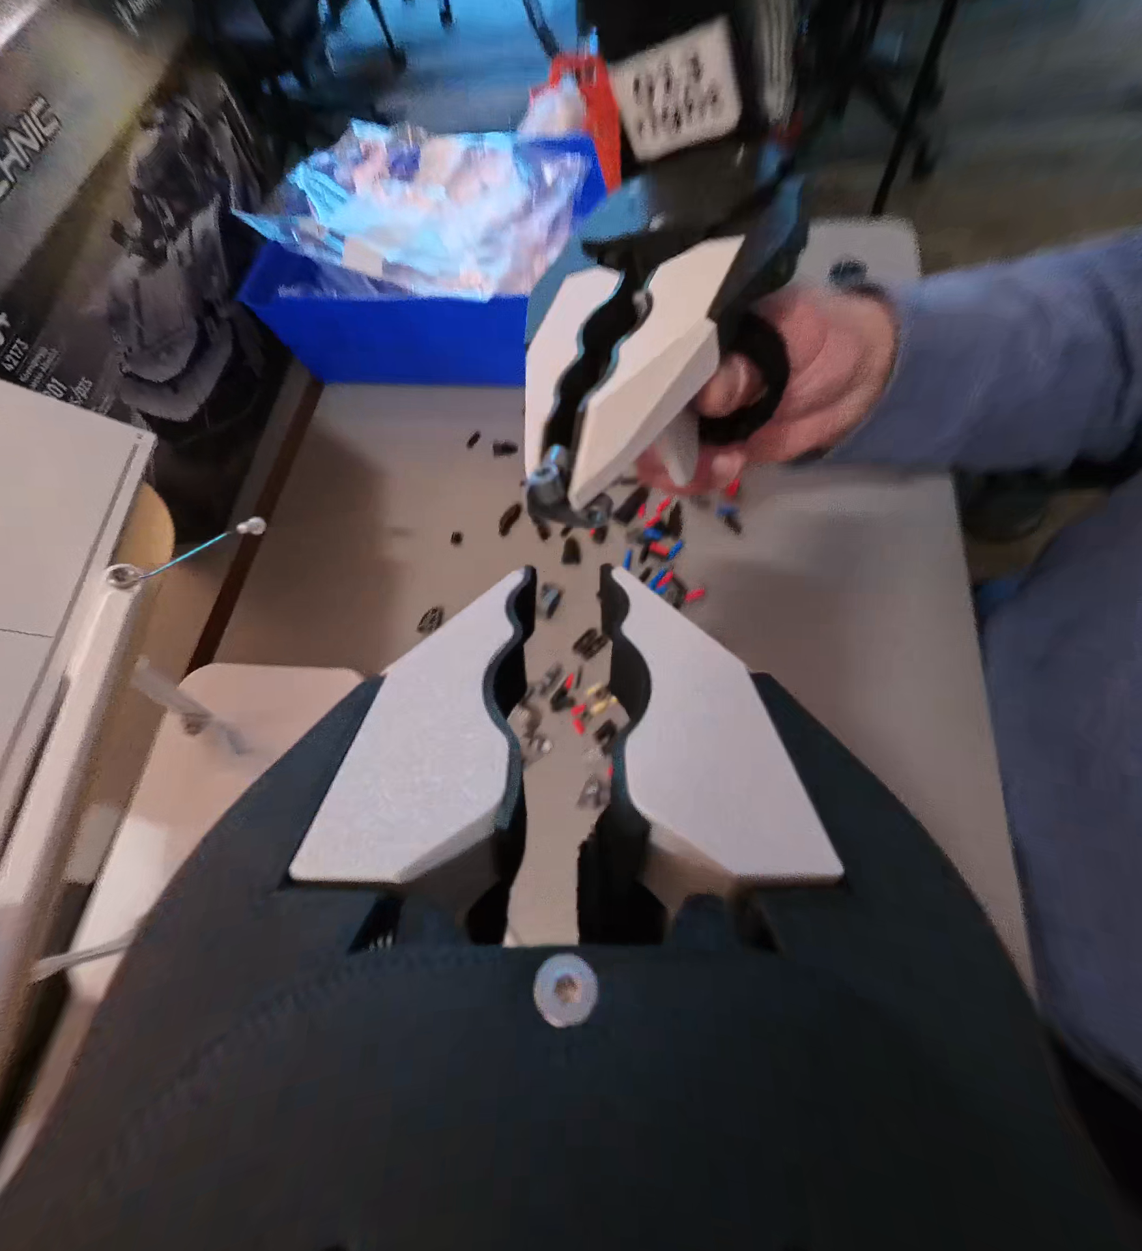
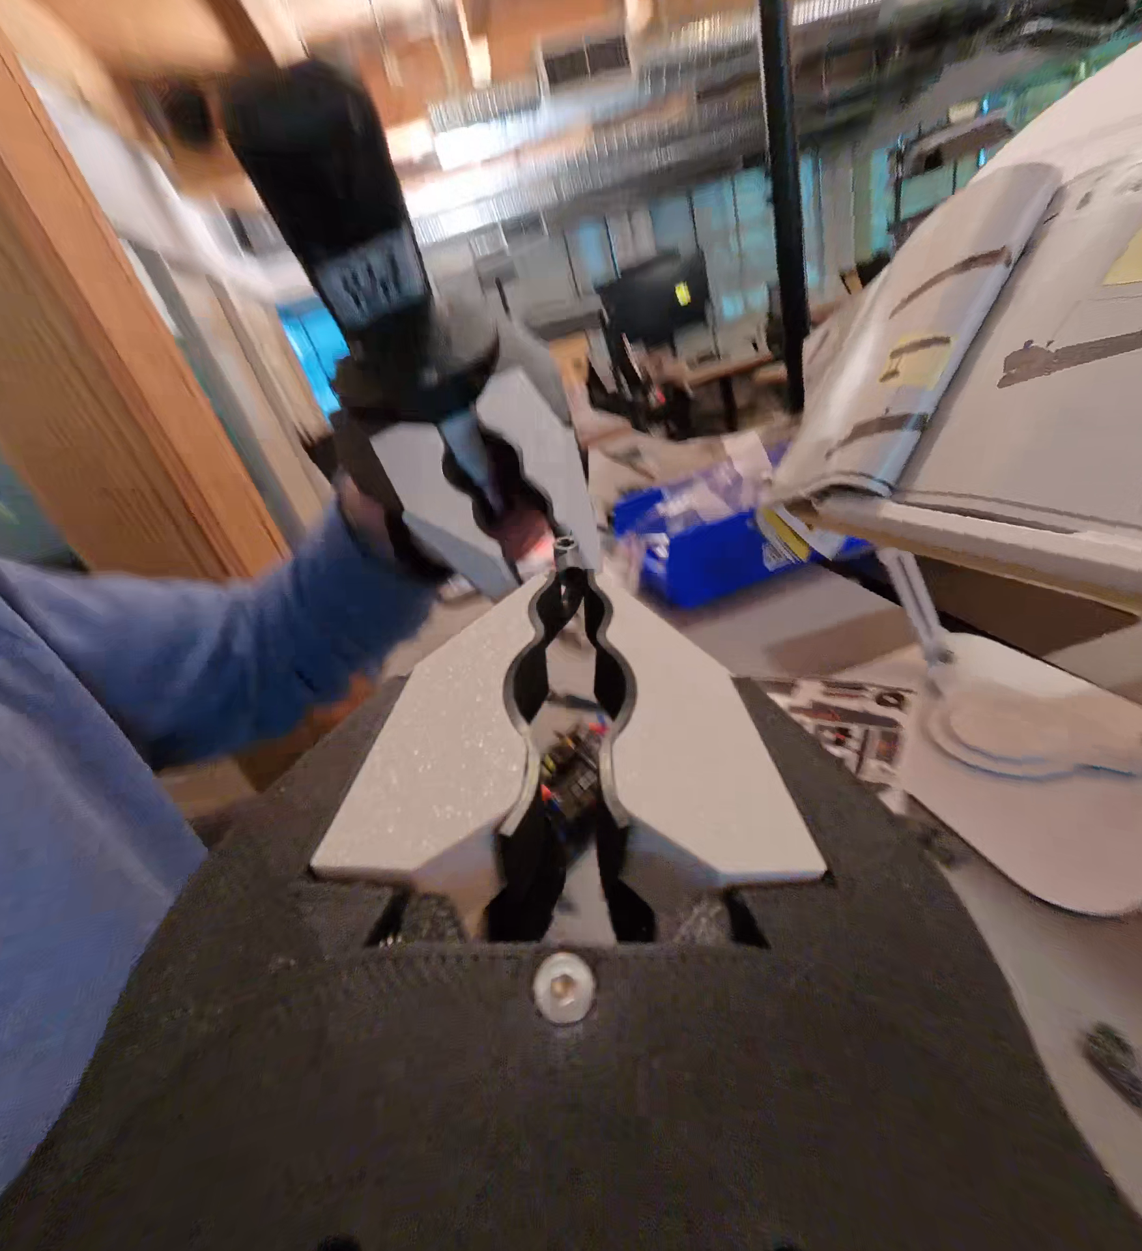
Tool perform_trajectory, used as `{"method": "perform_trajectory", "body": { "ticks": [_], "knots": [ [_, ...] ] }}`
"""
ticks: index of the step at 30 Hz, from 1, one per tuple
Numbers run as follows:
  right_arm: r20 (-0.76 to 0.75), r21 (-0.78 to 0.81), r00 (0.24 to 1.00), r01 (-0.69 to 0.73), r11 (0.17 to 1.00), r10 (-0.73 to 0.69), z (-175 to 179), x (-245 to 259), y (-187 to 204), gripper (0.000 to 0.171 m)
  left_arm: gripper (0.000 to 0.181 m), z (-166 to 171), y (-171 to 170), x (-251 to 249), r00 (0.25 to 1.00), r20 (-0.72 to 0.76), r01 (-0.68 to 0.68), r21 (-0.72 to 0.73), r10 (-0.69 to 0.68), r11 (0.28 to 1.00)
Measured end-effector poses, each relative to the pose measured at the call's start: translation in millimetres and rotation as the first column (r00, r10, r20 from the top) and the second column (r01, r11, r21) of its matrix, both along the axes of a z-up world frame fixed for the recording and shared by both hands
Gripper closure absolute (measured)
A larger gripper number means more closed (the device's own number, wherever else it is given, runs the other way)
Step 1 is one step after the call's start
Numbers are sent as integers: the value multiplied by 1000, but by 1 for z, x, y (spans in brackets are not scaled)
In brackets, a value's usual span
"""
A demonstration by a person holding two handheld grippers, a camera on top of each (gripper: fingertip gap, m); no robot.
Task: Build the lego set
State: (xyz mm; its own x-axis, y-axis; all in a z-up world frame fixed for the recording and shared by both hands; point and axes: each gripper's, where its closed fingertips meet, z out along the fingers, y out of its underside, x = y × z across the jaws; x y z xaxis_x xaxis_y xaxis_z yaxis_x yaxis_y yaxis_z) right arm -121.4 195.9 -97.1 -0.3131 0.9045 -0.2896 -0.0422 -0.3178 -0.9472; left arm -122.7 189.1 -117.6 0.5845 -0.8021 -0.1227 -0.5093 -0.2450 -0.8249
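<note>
My right gripper (image 2: 575, 581) is shut on a small Lego assembly (image 2: 569, 609), a black part with a grey connector end (image 2: 564, 545). In the left wrist view the right gripper (image 1: 558, 484) holds this assembly (image 1: 551, 489) above the table, tips pointing down. My left gripper (image 1: 569, 575) is open and empty, its tips just short of the held assembly. It also shows in the right wrist view (image 2: 548, 570), where its open fingers reach around the grey end. Loose black, red and blue Lego pieces (image 1: 649, 541) are scattered on the beige table (image 1: 825, 609).
A blue bin (image 1: 385, 332) with plastic bags of parts stands at the table's far edge, also in the right wrist view (image 2: 710, 548). The Lego box (image 1: 26, 203) stands far left. An open instruction booklet (image 2: 1028, 338) rests on a white stand (image 2: 1028, 744). My left and right fingertips are right by each other.
</note>
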Motion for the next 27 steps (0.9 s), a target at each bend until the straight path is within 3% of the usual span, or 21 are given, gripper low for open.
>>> {"method": "perform_trajectory", "body": {
  "ticks": [4,7,12,21,27],
  "knots": [
    [-176,-170,984,-54,984,24,14,7,7,168,160,-1,4,15,977,209,-39,20,34,999],
    [-223,-147,975,-39,988,6,16,6,3,168,160,9,7,25,928,371,-53,39,35,998],
    [-272,-103,961,23,994,-51,21,10,3,168,170,28,9,27,858,514,-48,47,17,998],
    [-278,-95,960,14,995,-40,23,11,2,164,175,27,9,27,884,468,-35,44,10,998],
    [-187,54,982,36,998,-25,17,8,-3,160,176,20,5,24,942,336,-8,5,6,1000]
  ]
}}
